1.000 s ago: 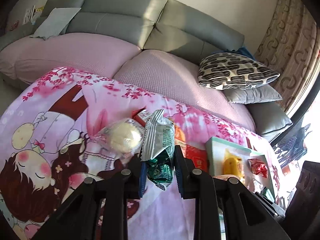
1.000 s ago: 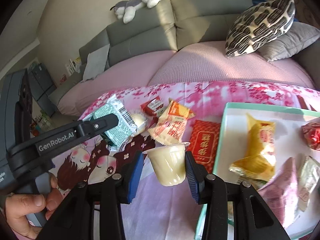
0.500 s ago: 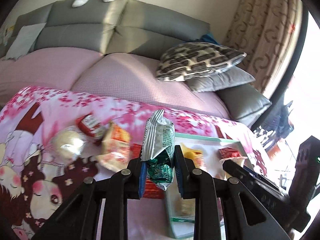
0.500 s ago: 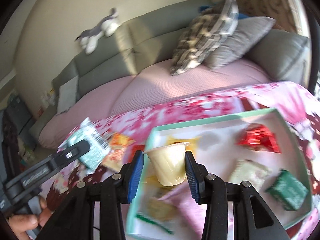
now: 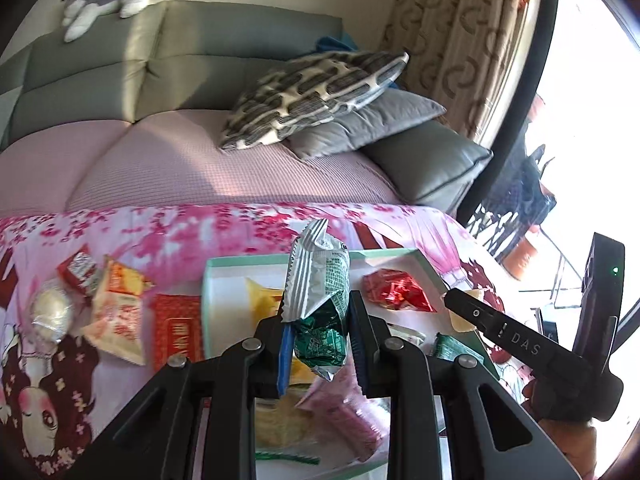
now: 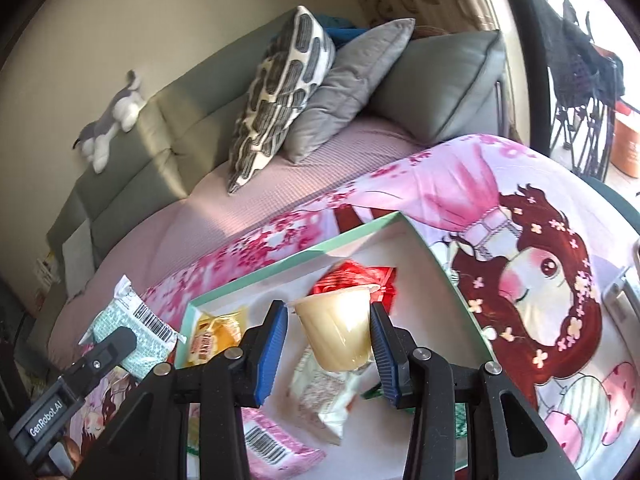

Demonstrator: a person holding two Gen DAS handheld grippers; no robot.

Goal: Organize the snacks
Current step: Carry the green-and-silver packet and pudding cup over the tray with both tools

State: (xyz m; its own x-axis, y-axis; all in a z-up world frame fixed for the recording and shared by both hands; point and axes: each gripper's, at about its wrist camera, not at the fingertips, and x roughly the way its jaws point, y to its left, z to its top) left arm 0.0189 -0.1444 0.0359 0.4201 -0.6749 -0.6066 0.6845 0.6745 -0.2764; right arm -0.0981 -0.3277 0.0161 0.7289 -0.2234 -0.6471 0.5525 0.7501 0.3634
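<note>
My left gripper (image 5: 320, 344) is shut on a green and silver snack packet (image 5: 320, 300), held above the white tray with the mint-green rim (image 5: 224, 264). The same packet (image 6: 132, 332) shows at the left of the right wrist view. My right gripper (image 6: 330, 340) is shut on a pale yellow jelly cup (image 6: 336, 328), over the tray (image 6: 288, 260). In the tray lie a red wrapper (image 5: 394, 290), a yellow packet (image 6: 214, 338), a pink packet (image 6: 276, 444), a whitish packet (image 6: 320, 400) and a green packet (image 5: 452, 350). The right gripper's finger (image 5: 500, 330) crosses the tray's right side.
Left of the tray on the pink cartoon blanket (image 5: 40, 380) lie an orange packet (image 5: 120, 316), a red flat packet (image 5: 176, 328), a small red packet (image 5: 80, 270) and a round bun in clear wrap (image 5: 50, 312). Behind stand a grey sofa (image 5: 200, 60) and cushions (image 5: 316, 92).
Both grippers have swung right, from over the loose snacks on the blanket to above the tray, each rolling while keeping its snack. The tray now fills the lower middle of both views.
</note>
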